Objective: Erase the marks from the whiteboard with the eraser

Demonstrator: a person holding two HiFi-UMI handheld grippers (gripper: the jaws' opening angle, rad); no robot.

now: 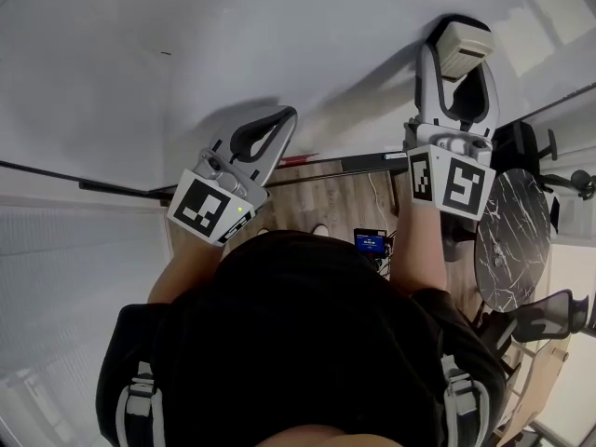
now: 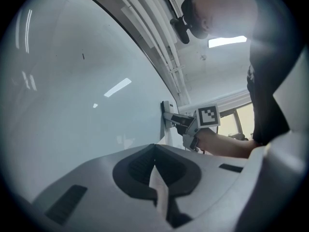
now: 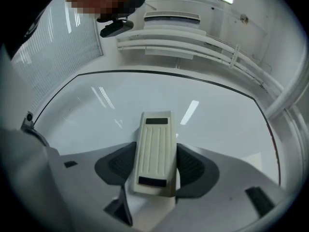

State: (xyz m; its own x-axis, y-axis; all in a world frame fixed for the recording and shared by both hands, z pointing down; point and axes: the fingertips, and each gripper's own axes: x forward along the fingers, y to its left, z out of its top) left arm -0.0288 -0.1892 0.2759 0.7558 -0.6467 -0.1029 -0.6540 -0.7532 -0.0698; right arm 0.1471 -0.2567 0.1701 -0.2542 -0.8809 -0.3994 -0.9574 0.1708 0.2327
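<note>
A person in a black short-sleeved shirt (image 1: 298,333) stands facing a large white glossy whiteboard (image 1: 279,26), arms raised toward it, with a grey hand-held gripper in each hand. The left gripper (image 1: 284,117) has its two dark-padded jaws pressed together with nothing between them; its tips sit close to the whiteboard's lower part, though contact with the surface cannot be made out. The right gripper (image 1: 457,63) is clamped on a cream-coloured rectangular plastic eraser with a ribbed back (image 3: 155,151), one jaw on each long side. The eraser sits lengthwise between the jaws, and from the left gripper view it meets the whiteboard's surface. On the whiteboard, well to the left of the eraser and beyond the left gripper, there is a single short dark mark (image 1: 166,54). The surface around the eraser looks clean, showing only reflections of ceiling lights.
</note>
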